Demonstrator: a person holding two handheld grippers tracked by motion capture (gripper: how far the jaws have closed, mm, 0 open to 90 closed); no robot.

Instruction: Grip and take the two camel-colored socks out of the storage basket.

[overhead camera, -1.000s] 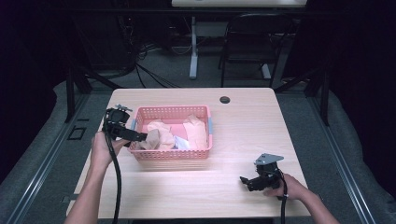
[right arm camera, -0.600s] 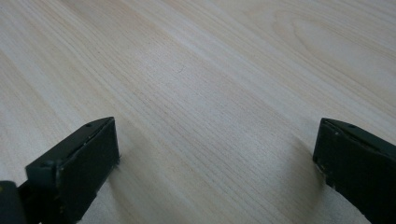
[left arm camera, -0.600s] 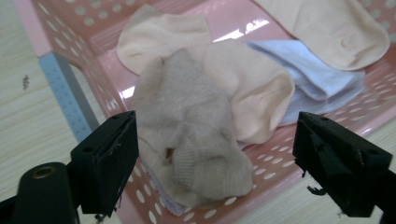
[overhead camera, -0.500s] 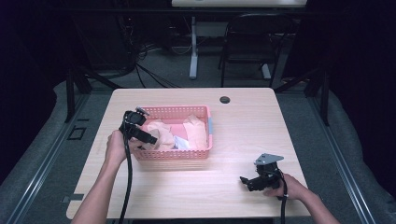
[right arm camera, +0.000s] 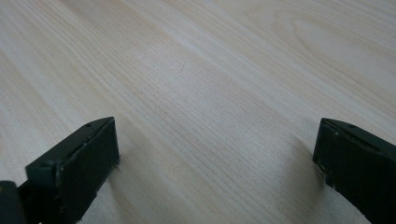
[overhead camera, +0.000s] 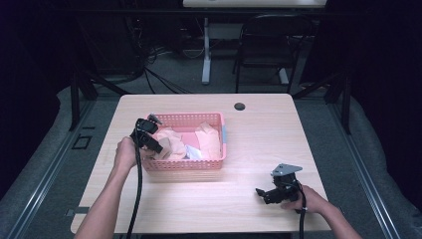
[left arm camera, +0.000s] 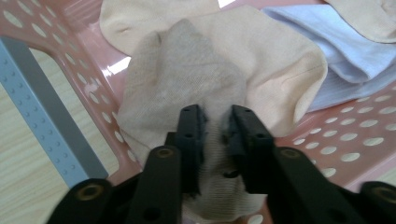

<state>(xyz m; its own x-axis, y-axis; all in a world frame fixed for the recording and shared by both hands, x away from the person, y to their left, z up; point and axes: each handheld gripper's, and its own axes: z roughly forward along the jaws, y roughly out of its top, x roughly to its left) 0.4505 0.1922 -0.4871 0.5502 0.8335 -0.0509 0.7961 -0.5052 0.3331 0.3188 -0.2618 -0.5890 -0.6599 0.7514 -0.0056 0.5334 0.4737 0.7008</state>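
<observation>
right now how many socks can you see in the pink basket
4: a tan sock pinched by the left tongs, a peach one behind it, a light blue one beside that, another peach one farther along; more may be hidden.

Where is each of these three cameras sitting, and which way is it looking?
High view: fixed above the person's side, looking forward and down on the table; both forearms, left gripper and right gripper show.
Left gripper view: rides the left gripper, looking along its jaws, pinched on a beige sock in the pink basket.
Right gripper view: rides the right gripper, looking over bare wood between its wide-apart jaws.
Shared: high and left gripper views both show basket and socks.
</observation>
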